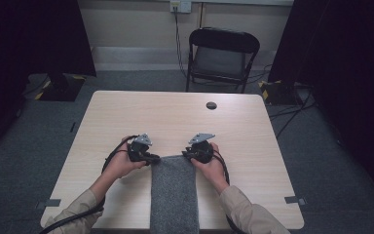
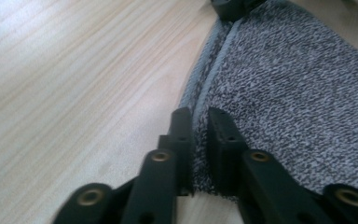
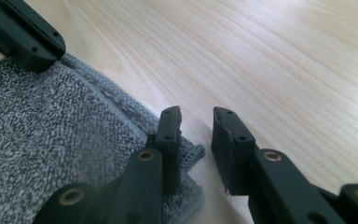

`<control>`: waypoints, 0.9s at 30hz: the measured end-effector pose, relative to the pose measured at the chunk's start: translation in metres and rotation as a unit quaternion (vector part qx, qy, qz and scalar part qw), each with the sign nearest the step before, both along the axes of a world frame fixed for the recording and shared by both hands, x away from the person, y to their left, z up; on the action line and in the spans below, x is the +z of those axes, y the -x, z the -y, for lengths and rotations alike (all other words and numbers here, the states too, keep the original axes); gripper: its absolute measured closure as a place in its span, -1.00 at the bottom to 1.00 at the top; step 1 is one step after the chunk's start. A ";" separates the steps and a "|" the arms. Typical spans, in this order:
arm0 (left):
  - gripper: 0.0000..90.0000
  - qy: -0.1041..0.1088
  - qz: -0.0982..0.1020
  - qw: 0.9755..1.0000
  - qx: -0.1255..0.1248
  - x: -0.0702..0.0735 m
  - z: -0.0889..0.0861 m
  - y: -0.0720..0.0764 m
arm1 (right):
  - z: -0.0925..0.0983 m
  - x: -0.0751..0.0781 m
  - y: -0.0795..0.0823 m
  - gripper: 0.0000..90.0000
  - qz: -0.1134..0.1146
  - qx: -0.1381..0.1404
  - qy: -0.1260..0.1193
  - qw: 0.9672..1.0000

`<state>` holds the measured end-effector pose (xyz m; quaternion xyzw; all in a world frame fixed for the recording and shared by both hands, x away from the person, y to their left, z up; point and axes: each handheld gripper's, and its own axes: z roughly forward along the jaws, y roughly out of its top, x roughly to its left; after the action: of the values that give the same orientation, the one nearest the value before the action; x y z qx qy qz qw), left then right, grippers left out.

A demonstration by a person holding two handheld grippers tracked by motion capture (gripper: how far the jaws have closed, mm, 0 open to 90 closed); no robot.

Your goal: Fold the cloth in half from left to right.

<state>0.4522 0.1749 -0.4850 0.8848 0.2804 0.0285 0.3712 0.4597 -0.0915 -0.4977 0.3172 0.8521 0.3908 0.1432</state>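
Jaws, left: the left gripper [image 2: 199, 116] has its jaws pinched on the far left corner of the grey cloth [image 1: 174, 192], the hem caught between the pads.
Jaws, right: the right gripper [image 3: 196, 116] is parted at the far right corner; one jaw rests on the fabric, the other on bare wood, with a visible gap and nothing pressed between them.
Cloth position: it lies flat as a long strip on the counter [image 1: 253, 126], running from the near edge up to the two grippers, which sit just beside each other at its far end.
Step in hand: taking hold of both far corners, probably to lift or fold the strip.
Doing it well: bring the right jaws further over the corner so both pads straddle the hem before closing; match the depth of the left bite, so that the edge stays level and does not slip on one side.
Containers: none on the counter; a folding chair [image 1: 221, 56] stands beyond it.
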 end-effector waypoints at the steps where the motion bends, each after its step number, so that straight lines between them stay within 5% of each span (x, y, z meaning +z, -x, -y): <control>1: 0.95 0.001 0.003 1.000 0.009 0.001 -0.001 -0.001 | 0.000 0.000 0.000 0.63 0.001 0.001 -0.001 1.000; 6: 0.97 0.025 0.019 0.998 0.046 0.009 -0.014 -0.006 | 0.000 0.000 0.000 0.63 0.002 0.004 0.004 1.000; 9: 0.94 -0.002 0.020 0.999 0.027 0.008 -0.014 -0.005 | 0.001 0.000 -0.001 0.57 -0.004 -0.003 -0.004 1.000; 11: 0.88 -0.002 0.023 0.999 0.033 0.007 -0.013 -0.005 | 0.003 0.000 -0.001 0.45 -0.002 -0.015 -0.009 1.000; 15: 0.76 0.000 0.026 0.999 0.037 0.003 -0.011 -0.006 | 0.011 0.014 -0.001 0.42 0.002 -0.036 -0.059 0.998; 19: 0.74 0.011 0.030 0.999 0.043 0.003 -0.011 -0.006 | 0.012 0.025 0.002 0.41 -0.002 -0.027 -0.072 0.997; 22: 0.68 0.006 0.032 0.998 0.047 0.001 -0.011 -0.005 | 0.010 0.019 0.007 0.47 -0.033 -0.024 -0.053 0.998; 27: 0.69 0.001 0.032 0.999 0.044 -0.003 -0.011 -0.003 | 0.015 0.009 0.015 0.52 -0.085 -0.042 -0.089 0.991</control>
<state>0.4552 0.1863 -0.4885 0.8696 0.3075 0.0725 0.3795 0.4443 -0.1068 -0.4891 0.3962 0.8089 0.4307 0.0576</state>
